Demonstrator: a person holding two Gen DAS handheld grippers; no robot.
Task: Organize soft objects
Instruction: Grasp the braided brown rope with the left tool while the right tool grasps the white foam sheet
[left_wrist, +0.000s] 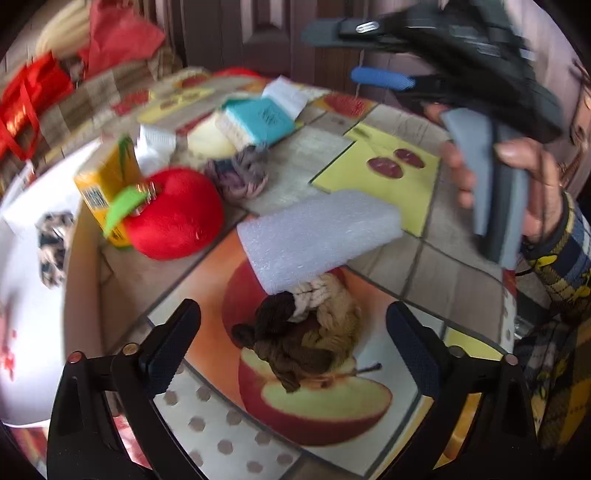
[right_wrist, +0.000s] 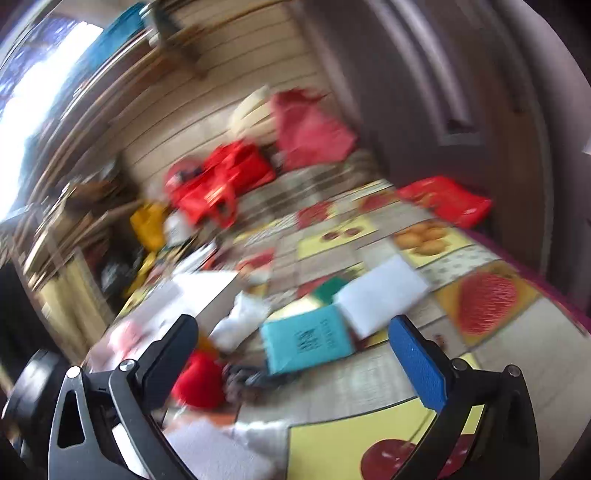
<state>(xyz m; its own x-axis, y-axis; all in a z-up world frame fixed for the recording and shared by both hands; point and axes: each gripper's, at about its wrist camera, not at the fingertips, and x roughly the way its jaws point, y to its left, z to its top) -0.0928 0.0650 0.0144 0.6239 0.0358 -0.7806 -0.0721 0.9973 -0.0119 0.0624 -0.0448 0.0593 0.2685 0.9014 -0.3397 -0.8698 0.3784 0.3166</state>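
Both grippers gape empty: the left gripper (left_wrist: 293, 341) hangs over a bundle of brown and beige yarn skeins (left_wrist: 306, 332) on the fruit-print tablecloth (left_wrist: 424, 266), the right gripper (right_wrist: 293, 356) raised. One white foam block (left_wrist: 317, 236) lies long-axis left-to-right, touching it; one red plush apple (left_wrist: 177, 214) leftward.
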